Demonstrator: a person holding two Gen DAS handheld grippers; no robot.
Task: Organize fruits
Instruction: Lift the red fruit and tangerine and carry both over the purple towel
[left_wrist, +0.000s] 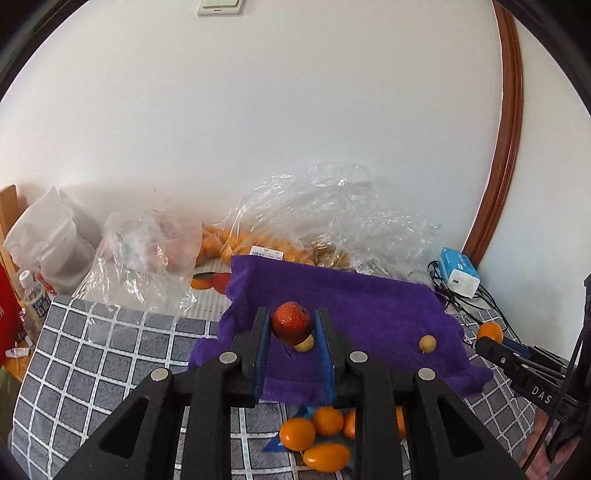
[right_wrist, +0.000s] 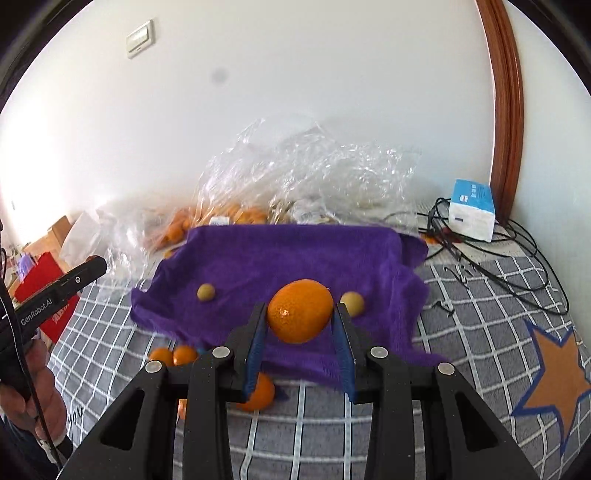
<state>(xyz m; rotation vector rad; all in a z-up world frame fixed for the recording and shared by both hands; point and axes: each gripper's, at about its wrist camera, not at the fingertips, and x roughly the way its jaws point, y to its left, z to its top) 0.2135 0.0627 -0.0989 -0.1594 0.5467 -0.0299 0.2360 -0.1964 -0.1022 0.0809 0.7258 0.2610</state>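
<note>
Left gripper (left_wrist: 291, 325): jaws pinching a small red fruit (left_wrist: 291, 323), held up off the purple cloth (left_wrist: 369, 314). Blue pads press it from both sides.

Right gripper (right_wrist: 300, 317): jaws pinching an orange (right_wrist: 300, 315), also lifted above the cloth. Seen from the left wrist view, this gripper sits at the right edge of the frame with the orange at its tip.

Purple cloth lies rumpled on the surface, which wears a grey checked cover (right_wrist: 461, 332) with an orange star (right_wrist: 554, 376) toward its right edge. Two small yellow-green fruits (right_wrist: 205, 292) rest on the cloth, well apart; the second (right_wrist: 352, 302) shows just beside the right gripper's held orange. In the left wrist view one of them (left_wrist: 304, 343) shows partly behind the red fruit.

Cluster of loose oranges (left_wrist: 317, 432) on the checked cover, off the near edge of the cloth, below the left gripper.

Far edge of the surface, against the wall: crumpled clear plastic bags (right_wrist: 306, 166), one holding more oranges (left_wrist: 236, 243). Far right corner: blue-and-white box (right_wrist: 472, 210) with black cables (right_wrist: 498, 258) trailing over the cover.

A hand (right_wrist: 37, 398) grips the left gripper's handle at the left edge of the right wrist view.
</note>
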